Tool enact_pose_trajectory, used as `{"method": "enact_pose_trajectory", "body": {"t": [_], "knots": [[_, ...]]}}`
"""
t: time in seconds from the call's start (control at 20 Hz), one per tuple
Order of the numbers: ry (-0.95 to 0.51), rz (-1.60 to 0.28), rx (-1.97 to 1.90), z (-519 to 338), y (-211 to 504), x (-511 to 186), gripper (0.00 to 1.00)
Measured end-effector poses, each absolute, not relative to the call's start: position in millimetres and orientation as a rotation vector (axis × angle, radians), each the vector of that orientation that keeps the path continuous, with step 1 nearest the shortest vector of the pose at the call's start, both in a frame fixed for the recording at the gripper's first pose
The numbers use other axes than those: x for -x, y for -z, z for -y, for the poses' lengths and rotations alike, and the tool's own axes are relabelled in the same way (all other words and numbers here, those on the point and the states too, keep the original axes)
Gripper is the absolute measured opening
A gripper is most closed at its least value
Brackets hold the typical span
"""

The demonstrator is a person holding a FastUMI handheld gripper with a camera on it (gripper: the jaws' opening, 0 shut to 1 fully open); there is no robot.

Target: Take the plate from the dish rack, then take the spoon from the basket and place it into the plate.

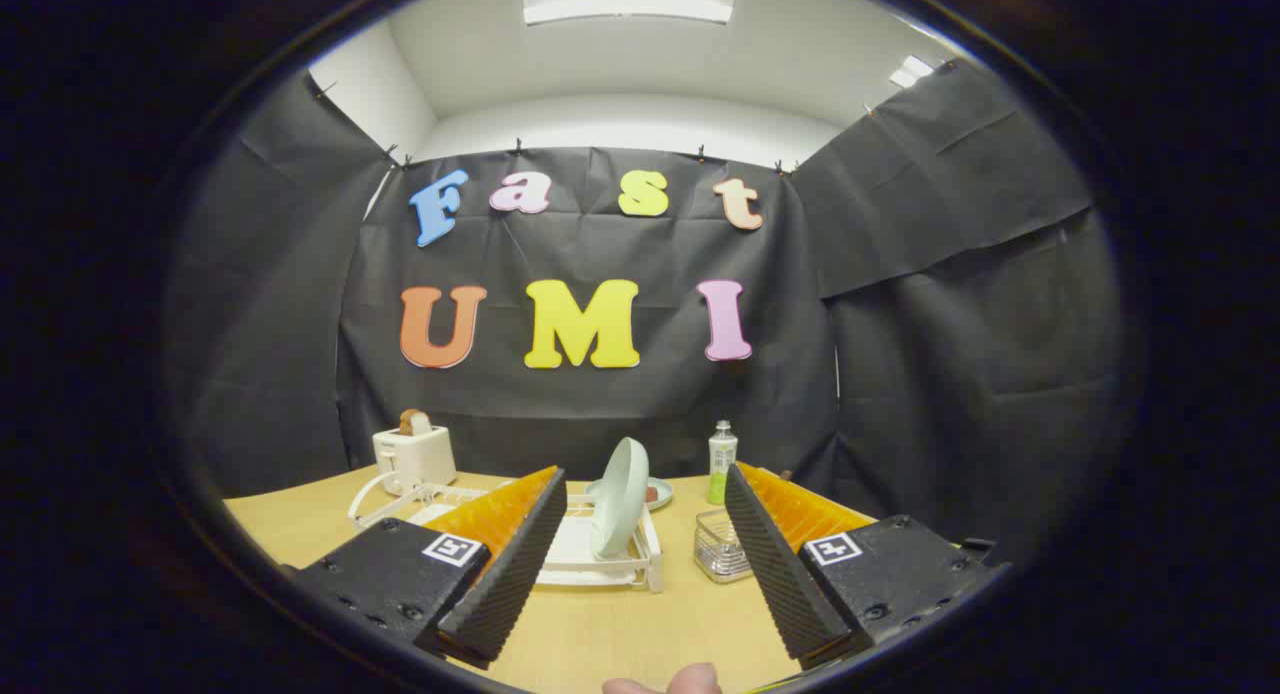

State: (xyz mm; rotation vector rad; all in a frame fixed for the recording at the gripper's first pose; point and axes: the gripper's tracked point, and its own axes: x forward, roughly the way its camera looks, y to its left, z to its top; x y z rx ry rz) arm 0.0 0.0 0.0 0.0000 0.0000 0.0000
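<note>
The gripper (pixel 645 484) has two long wedge-shaped fingers that spread apart in a wide V. Each finger's inner face carries a pad (pixel 520 564) with a fine ribbed, sawtooth texture, and the outer faces are ridged as well. Each finger is fixed to a blocky black mount (pixel 395 574) with rounded corners and small dark screws sunk along its lower edge. A small square black-and-white tag (pixel 452 549) sits on top of each mount. A person's fingertip (pixel 690 680) shows between the two mounts.
</note>
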Motion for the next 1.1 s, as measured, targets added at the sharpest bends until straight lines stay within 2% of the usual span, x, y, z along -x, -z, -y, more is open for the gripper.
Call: {"method": "enact_pose_trajectory", "body": {"t": [1.1], "knots": [[-0.053, -0.003, 0.019, -20, 18, -7, 1.00]]}}
